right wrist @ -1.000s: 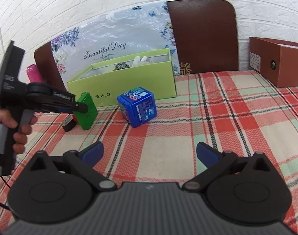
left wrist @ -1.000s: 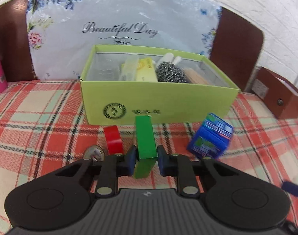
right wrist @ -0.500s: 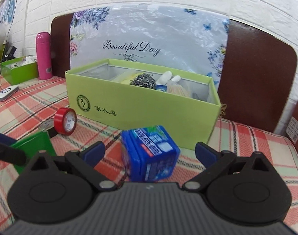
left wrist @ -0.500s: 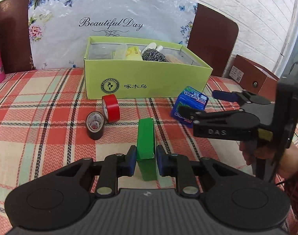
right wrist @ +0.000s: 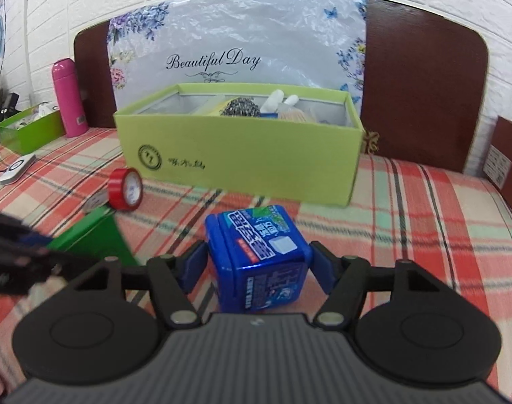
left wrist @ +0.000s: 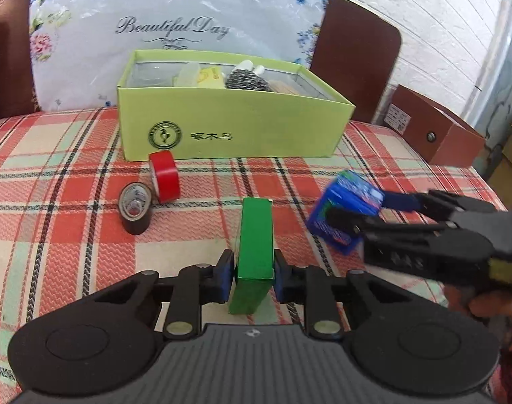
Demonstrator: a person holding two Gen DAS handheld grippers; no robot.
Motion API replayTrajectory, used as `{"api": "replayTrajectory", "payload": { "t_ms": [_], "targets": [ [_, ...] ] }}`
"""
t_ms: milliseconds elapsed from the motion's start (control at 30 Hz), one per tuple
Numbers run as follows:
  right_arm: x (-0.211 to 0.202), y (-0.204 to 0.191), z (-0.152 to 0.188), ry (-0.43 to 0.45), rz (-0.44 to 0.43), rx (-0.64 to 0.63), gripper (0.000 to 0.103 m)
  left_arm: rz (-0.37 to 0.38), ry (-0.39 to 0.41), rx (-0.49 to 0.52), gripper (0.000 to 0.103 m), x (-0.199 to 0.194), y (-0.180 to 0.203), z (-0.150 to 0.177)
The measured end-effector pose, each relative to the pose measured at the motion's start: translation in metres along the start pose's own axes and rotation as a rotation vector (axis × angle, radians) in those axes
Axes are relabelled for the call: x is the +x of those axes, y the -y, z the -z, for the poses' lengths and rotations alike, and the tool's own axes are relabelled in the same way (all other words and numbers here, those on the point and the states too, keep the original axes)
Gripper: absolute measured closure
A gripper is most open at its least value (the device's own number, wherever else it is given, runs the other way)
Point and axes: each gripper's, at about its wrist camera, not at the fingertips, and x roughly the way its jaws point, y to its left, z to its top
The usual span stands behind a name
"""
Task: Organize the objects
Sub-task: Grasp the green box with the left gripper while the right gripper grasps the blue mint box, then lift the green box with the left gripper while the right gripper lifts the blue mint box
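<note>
The left gripper (left wrist: 252,277) clamps a slim green box (left wrist: 255,239) upright on the plaid tablecloth (left wrist: 70,252); the right gripper (right wrist: 257,267) has just been closing around a blue carton (right wrist: 259,256), its pads seemingly just at the sides, though blur leaves contact unsure; behind stand the lime-green storage box (left wrist: 229,128), a red tape roll (left wrist: 165,176) and a black one (left wrist: 134,207).

I see a woven plaid cloth (left wrist: 70,262) over the counter, matt cardboard on the lime box (left wrist: 242,131), glossy print on the blue carton (right wrist: 259,256), shiny plastic on the red tape roll (left wrist: 165,176), and crinkled glossy film (right wrist: 239,33) behind.
</note>
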Motion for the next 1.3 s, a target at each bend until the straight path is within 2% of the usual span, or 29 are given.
{"api": "replayTrajectory", "payload": {
  "t_ms": [67, 133, 200, 267, 367, 500, 767, 800, 833, 900, 967, 1067, 1167, 1300],
  "targets": [
    [-0.022, 0.001, 0.013, -0.014, 0.038, 0.018, 0.038, 0.047, -0.008, 0.002, 0.082, -0.001, 0.004, 0.003],
    [-0.043, 0.004, 0.026, -0.011, 0.021, 0.063, 0.038, 0.076, -0.013, 0.006, 0.082, -0.003, 0.01, 0.006],
    [-0.054, 0.005, 0.037, -0.011, -0.004, 0.085, 0.038, 0.065, -0.016, 0.033, 0.081, -0.001, 0.017, 0.008],
    [-0.053, 0.002, 0.044, -0.019, -0.007, 0.067, 0.038, 0.027, -0.017, 0.039, 0.081, 0.002, 0.021, 0.009],
    [-0.049, 0.0, 0.049, -0.024, 0.002, 0.079, 0.035, 0.023, -0.028, 0.001, 0.081, 0.008, 0.019, 0.012],
    [-0.05, -0.002, 0.048, 0.0, -0.01, 0.052, 0.028, 0.0, -0.028, -0.016, 0.073, 0.013, 0.02, 0.014],
    [-0.043, -0.005, 0.047, 0.0, -0.005, 0.042, 0.029, 0.003, -0.032, -0.02, 0.07, 0.018, 0.02, 0.016],
    [-0.042, -0.005, 0.047, 0.0, 0.001, 0.042, 0.035, 0.007, -0.035, -0.024, 0.071, 0.019, 0.019, 0.016],
    [-0.042, -0.005, 0.047, -0.001, 0.004, 0.041, 0.038, 0.018, -0.036, -0.027, 0.075, 0.019, 0.018, 0.017],
    [-0.041, -0.004, 0.046, -0.003, -0.004, 0.059, 0.038, 0.035, -0.037, -0.027, 0.084, 0.018, 0.018, 0.016],
    [-0.04, -0.003, 0.045, -0.003, -0.01, 0.069, 0.038, 0.039, -0.034, -0.022, 0.084, 0.016, 0.019, 0.015],
    [-0.044, -0.001, 0.041, 0.013, -0.027, 0.086, 0.038, 0.058, -0.007, -0.003, 0.084, 0.004, 0.019, 0.006],
    [-0.052, 0.003, 0.028, 0.057, -0.039, 0.103, 0.038, 0.063, 0.052, 0.019, 0.084, -0.014, 0.016, -0.015],
    [-0.059, 0.007, 0.01, 0.12, -0.055, 0.102, 0.038, 0.006, 0.144, 0.044, 0.084, -0.03, 0.003, -0.064]
  ]
}}
